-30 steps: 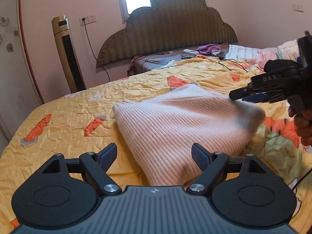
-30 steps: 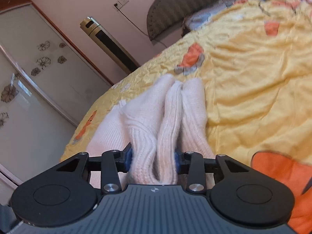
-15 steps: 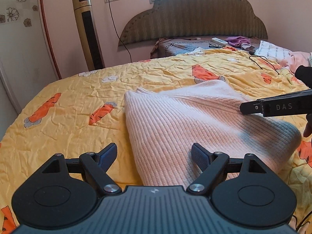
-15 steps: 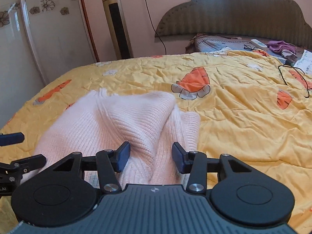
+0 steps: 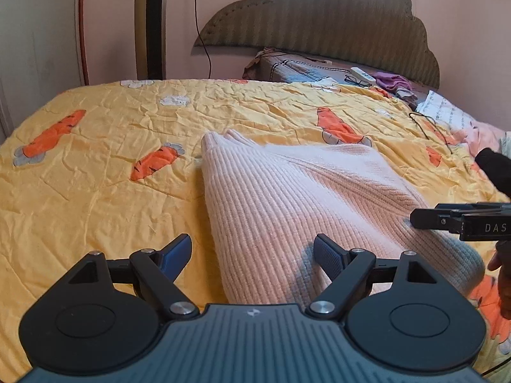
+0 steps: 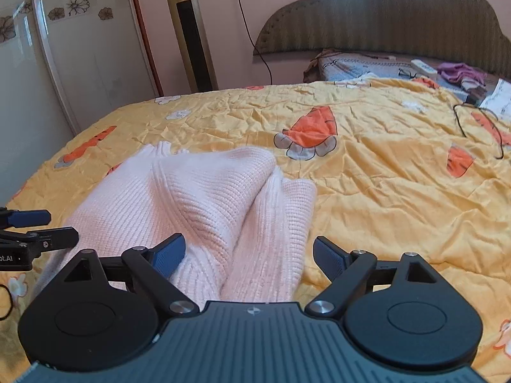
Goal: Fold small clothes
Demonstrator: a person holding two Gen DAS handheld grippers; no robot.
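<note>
My right claw (image 6: 249,255) was opening over the pink sweater (image 6: 204,204) lying on the bed (image 6: 383,191); my left claw (image 5: 252,252) stood open, gripping nothing.

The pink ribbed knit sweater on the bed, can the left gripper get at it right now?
Probably yes: the left gripper is open, the pink ribbed knit sweater lies just ahead between its fingers, nothing blocking.
</note>
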